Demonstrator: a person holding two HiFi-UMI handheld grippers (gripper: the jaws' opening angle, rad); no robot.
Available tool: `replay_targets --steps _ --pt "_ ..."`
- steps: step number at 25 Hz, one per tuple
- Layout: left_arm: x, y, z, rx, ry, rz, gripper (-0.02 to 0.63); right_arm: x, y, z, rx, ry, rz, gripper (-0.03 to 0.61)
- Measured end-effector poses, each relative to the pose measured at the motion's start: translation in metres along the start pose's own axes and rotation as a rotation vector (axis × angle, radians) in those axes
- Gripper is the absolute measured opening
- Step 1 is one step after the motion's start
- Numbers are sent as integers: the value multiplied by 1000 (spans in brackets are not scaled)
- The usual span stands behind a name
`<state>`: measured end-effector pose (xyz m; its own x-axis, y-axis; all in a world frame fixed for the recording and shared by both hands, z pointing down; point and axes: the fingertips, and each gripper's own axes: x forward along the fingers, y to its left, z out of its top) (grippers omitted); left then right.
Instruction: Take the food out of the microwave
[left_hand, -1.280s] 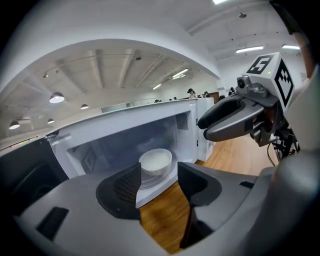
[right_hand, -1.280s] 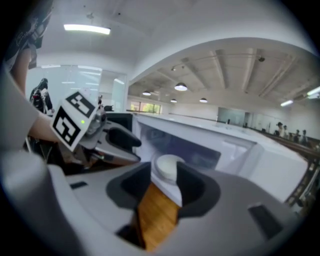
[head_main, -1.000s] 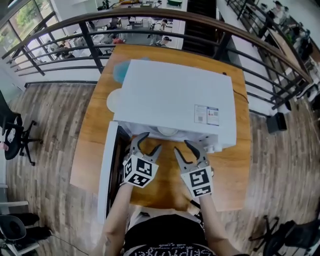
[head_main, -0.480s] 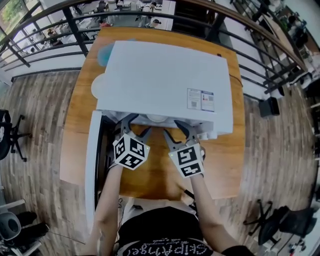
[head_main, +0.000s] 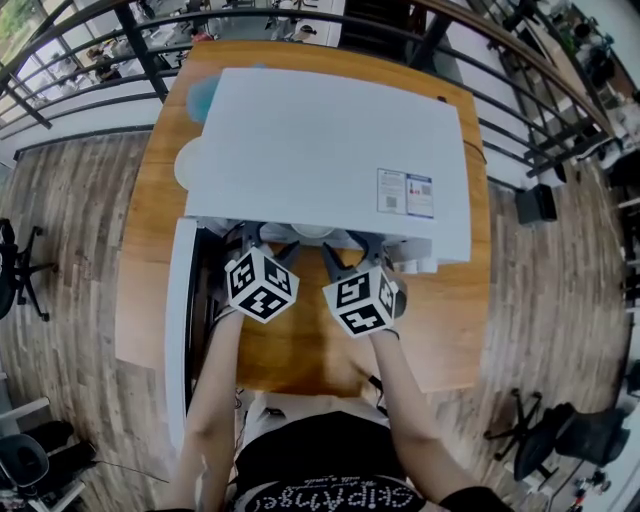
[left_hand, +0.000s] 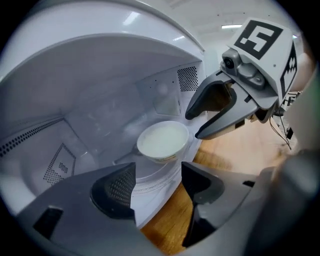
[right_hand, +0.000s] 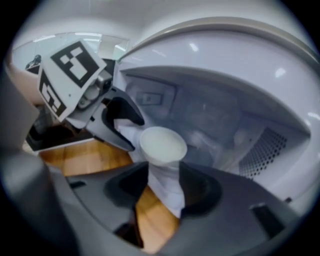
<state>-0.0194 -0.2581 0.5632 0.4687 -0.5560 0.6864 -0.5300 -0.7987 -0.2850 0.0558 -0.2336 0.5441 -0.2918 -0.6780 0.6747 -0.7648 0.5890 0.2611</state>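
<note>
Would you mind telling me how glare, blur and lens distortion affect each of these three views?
Head view: the fisheye bows the railing into arcs, while the top of the microwave is evenly lit. Left gripper view: dark corners, bright glints on the cavity ceiling, the bowl reasonably crisp. Right gripper view: softer throughout, the bowl hazy, small highlights on the casing.

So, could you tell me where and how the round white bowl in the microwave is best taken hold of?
Take the round white bowl by its flared rim, left hand-held gripper on its left, right hand-held gripper on its right, coming in level through the open front of the white microwave. It sits upright and looks filled, so opposite rim grips should keep it level.
</note>
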Motion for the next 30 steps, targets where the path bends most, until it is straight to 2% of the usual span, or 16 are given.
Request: replay_targets --steps 6,11,20,30 --pt "10 -2 -1 15 26 -40 304 13 1 -8 13 64 -26 195" --pt "16 -5 -1 -19 25 -75 304 20 1 -12 65 83 -38 195" --pt "20 -7 13 -112 -81 -128 304 27 0 -4 65 43 -47 192" --pt "17 -6 12 -140 -80 -101 301 24 0 0 40 -27 -43 188"
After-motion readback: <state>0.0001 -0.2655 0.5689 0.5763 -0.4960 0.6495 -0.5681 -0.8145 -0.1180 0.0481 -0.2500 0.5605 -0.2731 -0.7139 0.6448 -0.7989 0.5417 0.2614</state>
